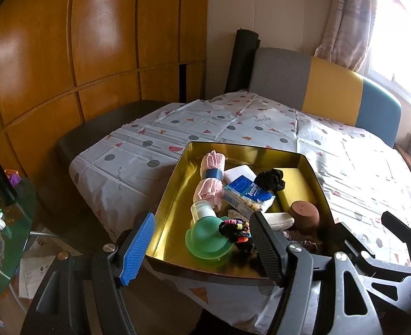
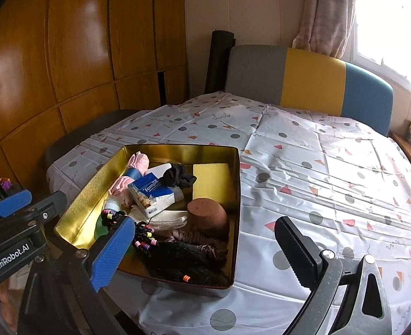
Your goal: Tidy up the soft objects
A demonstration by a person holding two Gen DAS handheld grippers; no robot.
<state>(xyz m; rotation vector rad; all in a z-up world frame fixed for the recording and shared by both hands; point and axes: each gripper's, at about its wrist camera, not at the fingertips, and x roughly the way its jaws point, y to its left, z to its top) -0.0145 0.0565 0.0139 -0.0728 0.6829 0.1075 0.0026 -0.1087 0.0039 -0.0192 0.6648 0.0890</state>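
A gold tin [image 1: 174,184] [image 2: 88,195] sits on the bed's near corner, filled with soft items. Inside lie a pink rolled cloth [image 1: 212,173] [image 2: 140,163] with a blue band, a blue tissue pack [image 1: 247,195] [image 2: 155,192], a black scrunchie [image 1: 271,178] [image 2: 177,177], a yellow sponge [image 1: 297,187] [image 2: 211,180], a brown pot [image 1: 304,213] [image 2: 207,213], a bundle of hair ties [image 1: 234,227] [image 2: 144,233] and a dark fuzzy piece [image 2: 183,262]. My left gripper [image 1: 202,248] hangs open over the tin's near left edge. My right gripper [image 2: 205,254] stands open over the near right corner. Neither holds anything.
The bed's spotted white sheet [image 2: 317,173] stretches right of the tin. A grey, yellow and blue headboard [image 2: 311,81] stands behind, with a black rolled mat [image 2: 219,61] beside it. A wooden wardrobe [image 1: 94,55] fills the left. A cluttered glass table [image 1: 7,217] sits low left.
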